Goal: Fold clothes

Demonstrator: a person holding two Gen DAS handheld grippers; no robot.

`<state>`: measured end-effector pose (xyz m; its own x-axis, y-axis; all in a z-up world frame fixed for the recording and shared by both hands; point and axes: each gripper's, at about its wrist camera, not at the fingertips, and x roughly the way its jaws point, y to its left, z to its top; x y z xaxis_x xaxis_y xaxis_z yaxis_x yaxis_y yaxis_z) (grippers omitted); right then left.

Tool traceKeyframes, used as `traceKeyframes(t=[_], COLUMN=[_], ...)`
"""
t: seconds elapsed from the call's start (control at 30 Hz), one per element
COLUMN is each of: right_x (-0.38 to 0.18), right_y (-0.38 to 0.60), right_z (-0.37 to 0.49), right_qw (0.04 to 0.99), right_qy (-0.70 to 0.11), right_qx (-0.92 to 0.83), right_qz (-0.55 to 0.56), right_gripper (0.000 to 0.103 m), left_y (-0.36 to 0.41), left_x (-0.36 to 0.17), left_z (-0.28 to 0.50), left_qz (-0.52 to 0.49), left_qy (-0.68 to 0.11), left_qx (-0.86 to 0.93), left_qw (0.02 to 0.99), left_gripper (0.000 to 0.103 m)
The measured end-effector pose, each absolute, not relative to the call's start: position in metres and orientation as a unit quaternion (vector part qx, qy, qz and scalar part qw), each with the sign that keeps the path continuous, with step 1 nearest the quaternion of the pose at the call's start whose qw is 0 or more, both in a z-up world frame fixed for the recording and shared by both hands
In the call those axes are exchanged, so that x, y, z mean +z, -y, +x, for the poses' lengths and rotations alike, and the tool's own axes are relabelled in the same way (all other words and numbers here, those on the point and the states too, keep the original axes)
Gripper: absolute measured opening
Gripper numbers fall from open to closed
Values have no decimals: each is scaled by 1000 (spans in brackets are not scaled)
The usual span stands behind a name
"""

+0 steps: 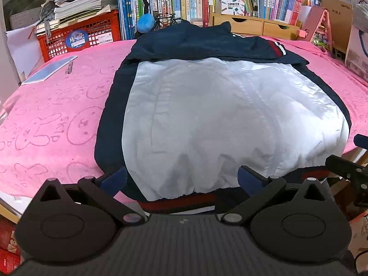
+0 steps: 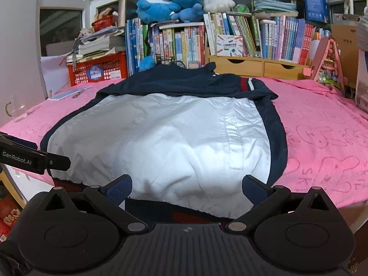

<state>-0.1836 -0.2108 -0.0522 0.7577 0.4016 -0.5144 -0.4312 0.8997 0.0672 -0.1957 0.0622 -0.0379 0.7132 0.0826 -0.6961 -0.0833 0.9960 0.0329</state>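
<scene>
Jacket (white panel up) lies flat on pink blanket.

Bare pink cloth is lying open on both sides of the jacket, giving a gripper room to pass left or right of it. On the far left a booklet and pen are taking up a little of that room. Behind the jacket, a red crate, books and wooden drawers are closing off the back edge.
</scene>
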Motion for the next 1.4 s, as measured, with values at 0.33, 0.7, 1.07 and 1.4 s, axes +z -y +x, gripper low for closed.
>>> traceKeyframes(t=[0.33,0.7,1.07,1.4], right_x=[-63,-75,-94,-120], right_y=[215,211,222,240], right_z=[-180,-175,-158,-134], right_qw=[935,929,924,915], right_qy=[-282,-299,-320,-345], right_qx=[216,214,205,206], right_qz=[-21,-28,-37,-44], right_gripper=[103,103,103,103], left_y=[-61,-59,-64,-80], left_x=[-46,-52,-63,-81], left_z=[-191,-185,-179,-174], left_qz=[-10,-12,-13,-12], left_qy=[-392,-404,-419,-443], left_qx=[29,21,18,25], left_qw=[920,914,908,896], left_gripper=[103,103,103,103])
